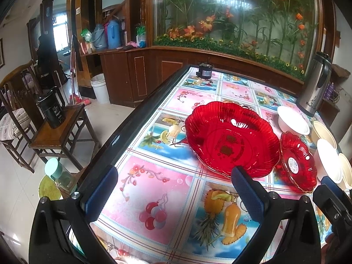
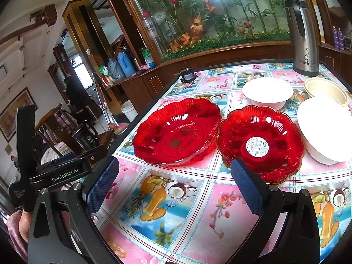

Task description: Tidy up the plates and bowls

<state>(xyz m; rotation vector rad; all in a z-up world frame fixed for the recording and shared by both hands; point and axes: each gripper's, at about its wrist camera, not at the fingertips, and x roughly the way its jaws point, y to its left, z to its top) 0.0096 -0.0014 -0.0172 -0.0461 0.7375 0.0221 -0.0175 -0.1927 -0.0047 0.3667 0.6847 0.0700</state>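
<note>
A large red scalloped plate (image 1: 231,138) (image 2: 176,132) lies on the table with a fruit-print cloth (image 1: 154,187). A smaller red plate (image 1: 298,160) (image 2: 261,143) with a white sticker lies just right of it. White bowls (image 2: 267,92) (image 2: 327,129) and a cream ribbed bowl (image 2: 325,89) stand behind and to the right; they also show in the left wrist view (image 1: 292,120). My left gripper (image 1: 173,189) is open and empty, just short of the large plate. My right gripper (image 2: 173,180) is open and empty, in front of both red plates.
A steel thermos jug (image 2: 303,35) (image 1: 314,85) stands at the table's far right. A small black device (image 1: 204,70) sits at the far edge. A wooden stool with a black kettle (image 1: 51,112) stands left of the table. A planter wall is behind.
</note>
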